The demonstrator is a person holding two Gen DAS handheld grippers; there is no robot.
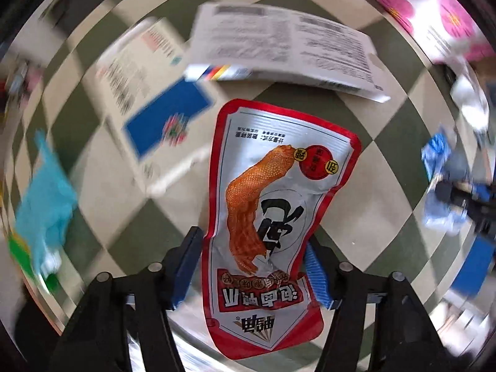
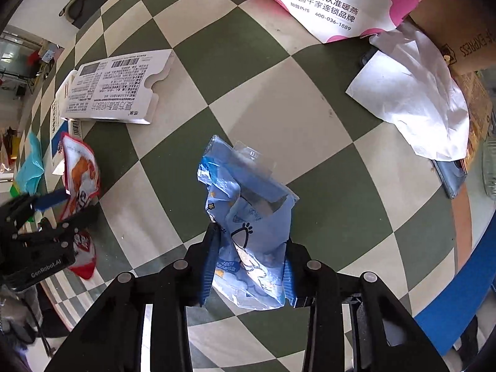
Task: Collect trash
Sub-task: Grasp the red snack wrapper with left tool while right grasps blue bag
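Left wrist view: the left hand-held gripper (image 1: 252, 266) points straight down over the checked counter (image 1: 365, 167), and the red-and-silver snack pouch (image 1: 272, 217) runs lengthwise between its two blue pads. Both pads (image 1: 186, 269) touch the pouch's long edges and the foil is pinched in at the waist, so I judge this a grip across the narrow part, where a flat, slippery packet is easiest to catch. Beyond the pouch's far end lie two flattened cartons: the white printed carton (image 1: 279, 49) and, beside it, the carton with a blue panel (image 1: 164, 121). A teal plastic scrap (image 1: 43, 204) sits blurred toward one side. Count here: one pouch, two cartons, one teal scrap.

Right wrist view: the right hand-held gripper (image 2: 248, 263) also points down, its jaws narrowed onto the crumpled blue wrapper (image 2: 248, 217), which stands up out of the pads, bunched so the thin film stays put. The left hand-held gripper shows at the counter's side with the snack pouch under it. Loose pieces lying on the counter: a white paper sheet (image 2: 412, 105) near the cardboard box (image 2: 449, 24), which it partly overlaps, and a pink-flowered bag (image 2: 325, 0) at the far edge. Count: one blue wrapper, one white sheet, one box, one flowered bag. No bin shows in either view.
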